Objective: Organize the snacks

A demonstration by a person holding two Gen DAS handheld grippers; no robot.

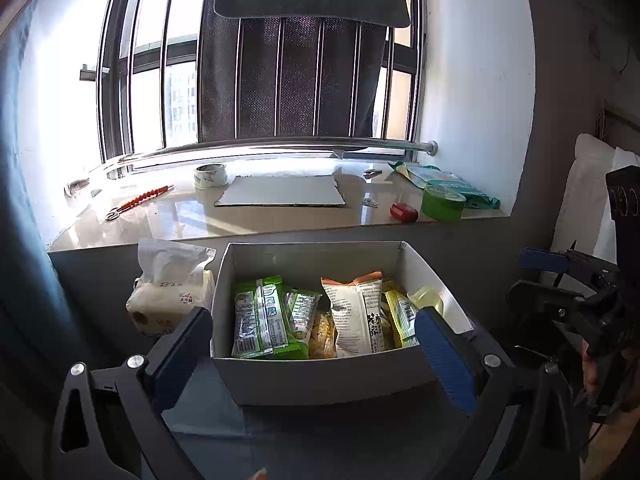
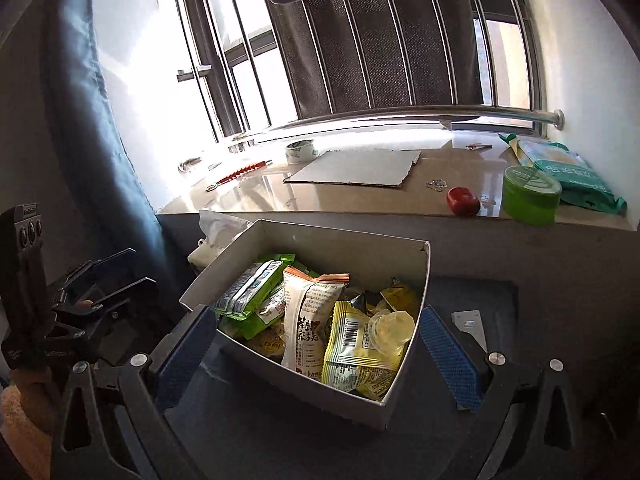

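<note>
Right, both tools are spread wide and holding nothing. Left gripper has its blue ribbed pads framing the white open-topped cardboard box, one pad just outside the near left corner, the other at the near right corner over the rim. Right gripper does the same from its side, pads flanking the box's near corner.

Inside the box stand the snacks: green foil packets at nine o'clock, a white packet with an orange crimped top in the middle, yellow packets and a clear jelly cup at three o'clock. They reach close to the rim.

Left of the box, touching its wall, a white plastic bag of tissue. Dark tabletop lies open in front of the box.

At twelve o'clock, beyond the box, the beige stone windowsill carries a flat grey cardboard sheet, a tape roll, a round green tin and a small red case near its front edge.
</note>
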